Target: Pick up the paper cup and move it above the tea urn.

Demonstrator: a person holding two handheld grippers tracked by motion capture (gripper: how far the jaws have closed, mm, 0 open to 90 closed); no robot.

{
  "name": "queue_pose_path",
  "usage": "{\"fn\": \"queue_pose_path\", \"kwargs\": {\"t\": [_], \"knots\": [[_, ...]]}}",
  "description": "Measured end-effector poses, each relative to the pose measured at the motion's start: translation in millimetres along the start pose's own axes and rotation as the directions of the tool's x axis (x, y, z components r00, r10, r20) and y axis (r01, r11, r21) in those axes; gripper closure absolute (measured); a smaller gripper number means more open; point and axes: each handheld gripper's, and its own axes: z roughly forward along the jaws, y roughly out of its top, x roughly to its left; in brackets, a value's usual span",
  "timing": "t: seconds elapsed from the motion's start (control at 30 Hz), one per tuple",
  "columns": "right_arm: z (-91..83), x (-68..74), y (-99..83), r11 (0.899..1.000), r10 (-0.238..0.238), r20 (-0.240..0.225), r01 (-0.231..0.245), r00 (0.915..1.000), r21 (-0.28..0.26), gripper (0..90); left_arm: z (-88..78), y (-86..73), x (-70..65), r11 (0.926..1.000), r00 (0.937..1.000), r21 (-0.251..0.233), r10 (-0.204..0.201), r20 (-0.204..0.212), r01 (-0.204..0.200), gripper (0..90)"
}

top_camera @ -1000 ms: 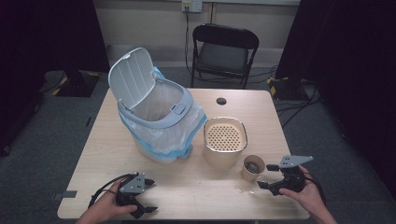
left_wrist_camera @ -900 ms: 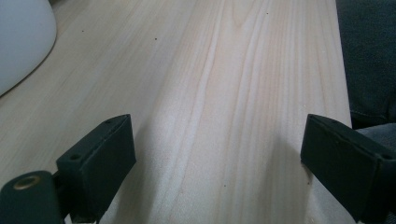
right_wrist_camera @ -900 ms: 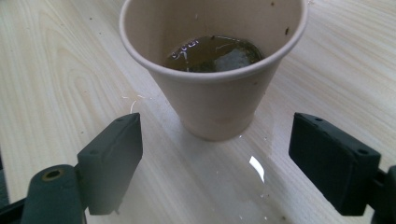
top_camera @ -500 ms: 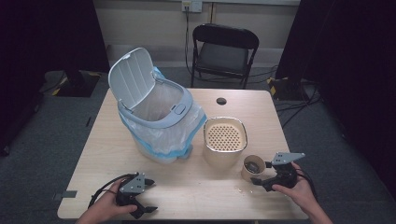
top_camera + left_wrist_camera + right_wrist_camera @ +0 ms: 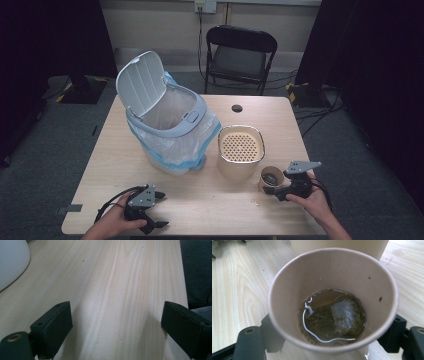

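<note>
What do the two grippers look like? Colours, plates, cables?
Both are black handheld units. The left claw and right claw each carry a grey three-cornered plate on top, and a black cable trails from each. The jaws are blocky black pads with small holes; a brass-coloured ring sits at the left one's base. No sleeves are visible on the forearms.

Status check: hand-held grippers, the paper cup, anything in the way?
Right hand-held gripper closing around paper cup, tea bag in liquid. Left hand-held gripper open, over bare table. Strainer pot crowds cup.
</note>
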Motion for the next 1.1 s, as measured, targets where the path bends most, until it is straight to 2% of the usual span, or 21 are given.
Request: {"fn": "queue_pose_path", "kwargs": {"t": [0.33,0.7,0.87,1.1], "knots": [[7.1,-1.8,0.0,1.0,0.006,-0.018,-0.006,0.9998,-0.008,23.7,0.0,0.1,0.3,1.0,1.0,0.001,0.003,0.001,-0.003,9.4],[1.8,-1.7,3.8,1.0,-0.009,-0.002,0.009,1.0,-0.008,27.3,0.0,0.0,0.1,1.0,1.0,0.0,0.0,0.0,0.0,9.4],[-5.8,-4.9,10.6,0.999,-0.032,0.037,0.031,0.9988,0.003,27.6,0.0,0.0,0.0,1.0,1.0,0.0,0.0,0.0,0.0,9.4],[-14.9,-13.7,21.3,1.0,-0.03,0.062,0.03,0.9976,0.003,27.8,0.0,0.0,0.1,1.0,1.0,0.0,0.0,0.0,0.0,9.4]]}}
